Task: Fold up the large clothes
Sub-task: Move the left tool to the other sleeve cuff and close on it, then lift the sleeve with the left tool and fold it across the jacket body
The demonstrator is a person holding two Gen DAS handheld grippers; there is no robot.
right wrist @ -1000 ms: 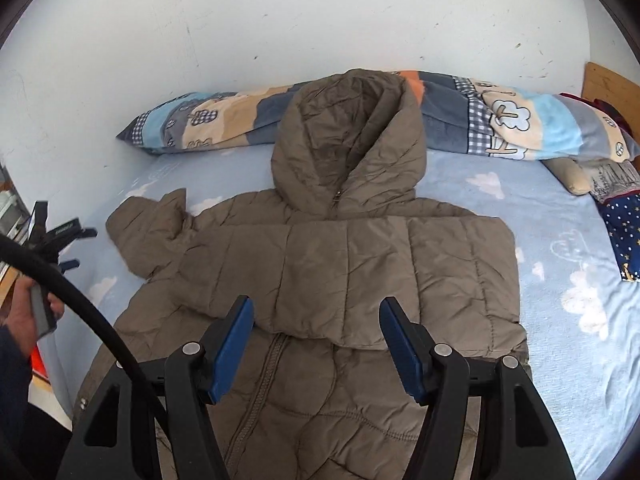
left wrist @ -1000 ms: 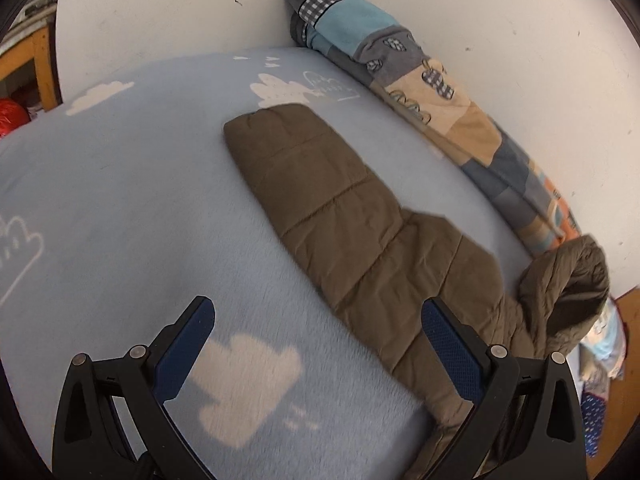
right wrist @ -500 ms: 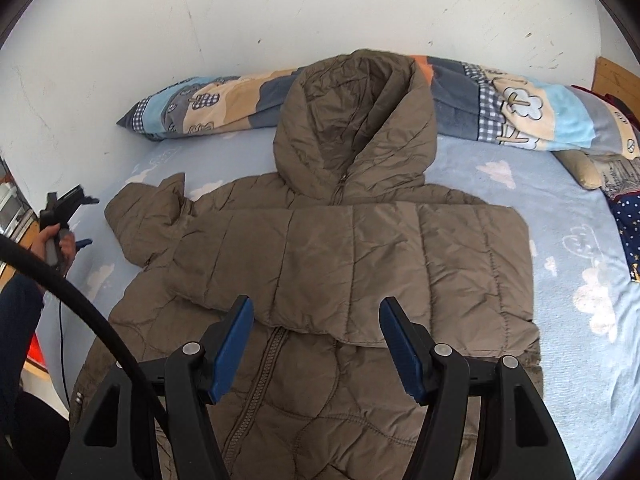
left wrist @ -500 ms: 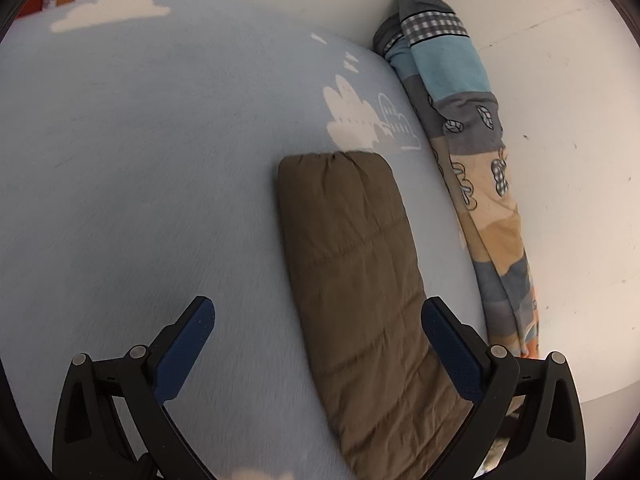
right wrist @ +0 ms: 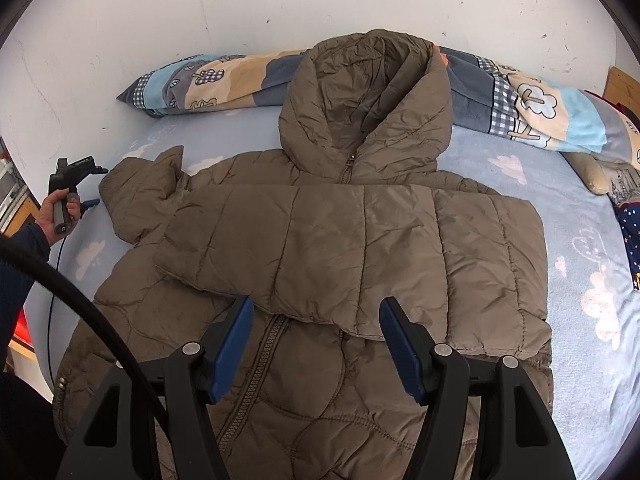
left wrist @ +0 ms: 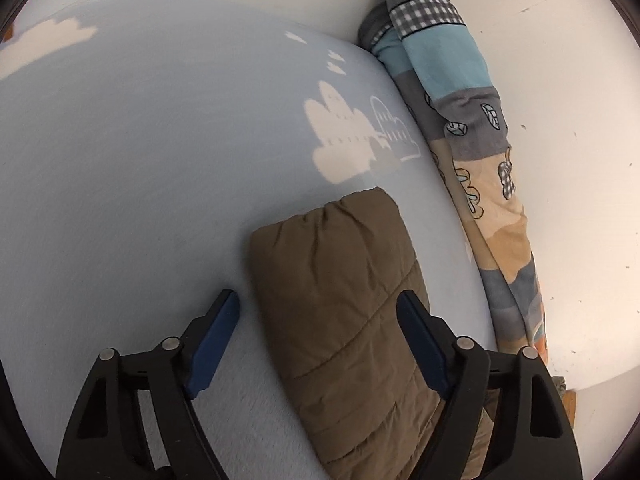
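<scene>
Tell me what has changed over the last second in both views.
The left hand-held gripper swung over to the end of the jacket's outstretched sleeve; its jaws have just been closing around the cuff, not yet pinching it. The right hand-held gripper stayed open above the jacket, whose other sleeve stays folded across the chest.

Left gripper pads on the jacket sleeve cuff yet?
Cannot tell. In the left wrist view the left gripper straddles the sleeve cuff, its jaws having just been closing; the left pad shows a gap, the right pad overlaps the fabric.
</scene>
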